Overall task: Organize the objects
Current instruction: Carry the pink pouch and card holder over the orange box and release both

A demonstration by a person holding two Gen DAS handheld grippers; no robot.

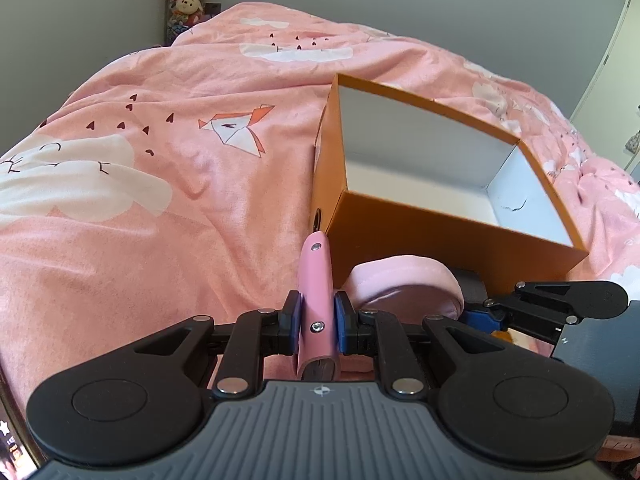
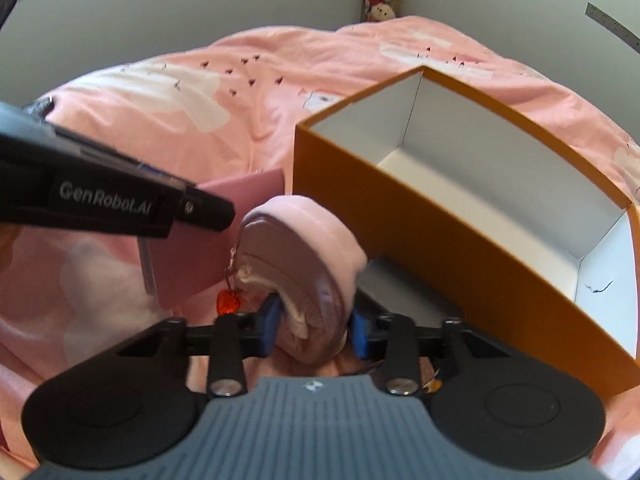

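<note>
Pouch (image 2: 304,276) sits nearest, squeezed between the right gripper (image 2: 314,330) pads — ready, I judge, for lifting. Beside it the left gripper (image 1: 317,322) is clamped tight on a pink case (image 1: 317,280). Just beyond — the empty orange box (image 1: 404,236), likely their destination, on the bedspread (image 1: 160,200).

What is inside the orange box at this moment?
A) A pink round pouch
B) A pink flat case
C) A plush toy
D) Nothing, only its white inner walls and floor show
D: the orange box shows only a bare white floor and walls, while the round pouch and flat case are outside it.
</note>
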